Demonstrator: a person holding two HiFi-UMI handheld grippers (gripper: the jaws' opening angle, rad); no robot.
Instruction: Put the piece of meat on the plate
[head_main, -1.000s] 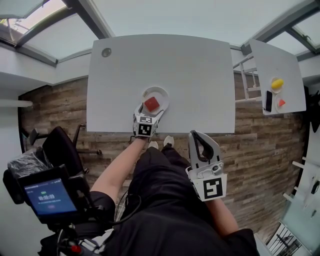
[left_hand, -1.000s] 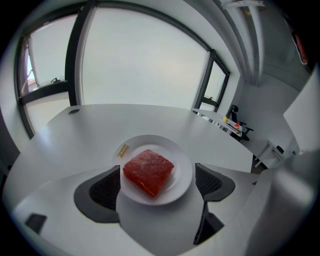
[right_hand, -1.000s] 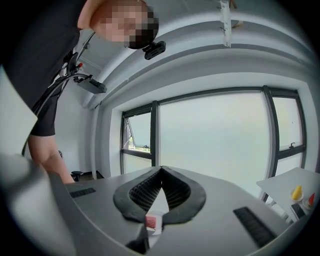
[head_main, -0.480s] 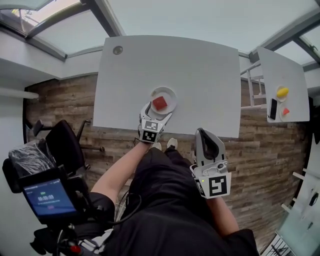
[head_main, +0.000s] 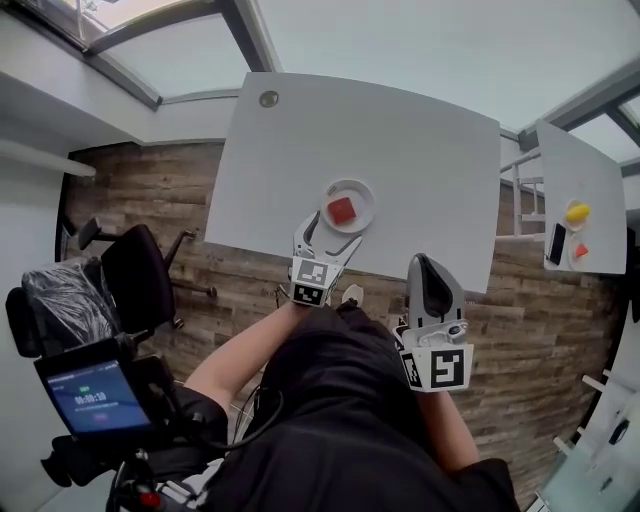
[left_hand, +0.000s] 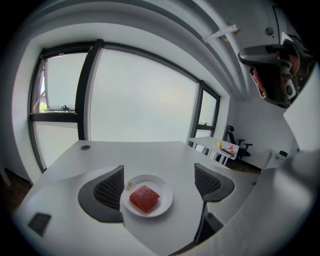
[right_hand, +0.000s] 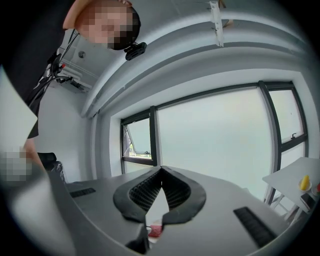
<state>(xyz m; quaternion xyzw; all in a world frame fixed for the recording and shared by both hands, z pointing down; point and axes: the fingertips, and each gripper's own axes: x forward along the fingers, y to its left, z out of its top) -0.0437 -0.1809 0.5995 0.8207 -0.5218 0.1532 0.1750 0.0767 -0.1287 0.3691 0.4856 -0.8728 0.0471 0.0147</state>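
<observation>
A red square piece of meat (head_main: 342, 210) (left_hand: 144, 198) lies in the middle of a small white plate (head_main: 362, 195) (left_hand: 162, 206) near the front edge of the grey table (head_main: 400, 150). My left gripper (head_main: 336, 231) (left_hand: 158, 189) is open just in front of the plate, pulled back, its jaws wide with nothing between them. My right gripper (head_main: 432, 271) (right_hand: 161, 182) is shut and empty, held over the person's lap below the table edge. In the right gripper view a bit of the meat (right_hand: 156, 229) shows under the jaws.
A second white table (head_main: 590, 175) at the right carries a yellow object (head_main: 578, 212), a dark phone (head_main: 555, 243) and a small orange-red piece (head_main: 581, 251). A black office chair (head_main: 130, 275) stands at the left. A round cable grommet (head_main: 268, 99) sits in the table's far left corner.
The left gripper has let go of the meat, opened and drawn back from the plate toward the person. The meat stays on the plate. The right gripper has barely moved.
</observation>
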